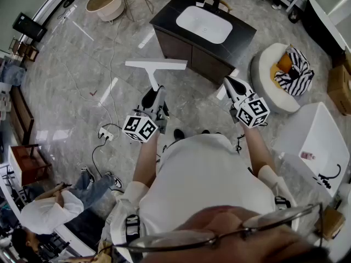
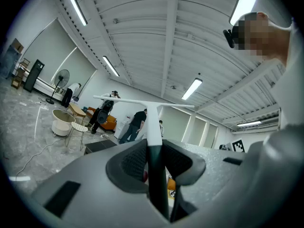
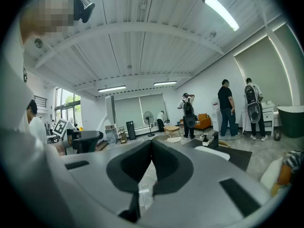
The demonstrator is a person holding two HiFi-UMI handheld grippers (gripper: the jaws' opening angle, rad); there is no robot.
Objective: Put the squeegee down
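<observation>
Fingers (image 2: pixel 132 163) of left gripper (image 2: pixel 153 146) clamp squeegee (image 2: pixel 153 120) handle | right gripper (image 3: pixel 152 144) pinched together, empty | glossy grey marble floor (image 1: pixel 77 75) below | dark vanity (image 1: pixel 242 37) with white sink (image 1: pixel 204 24) ahead

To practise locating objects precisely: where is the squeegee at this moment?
Left of centre in the head view, the squeegee is clamped by its handle in the left tool, its white blade held out toward the dark sink cabinet.
</observation>
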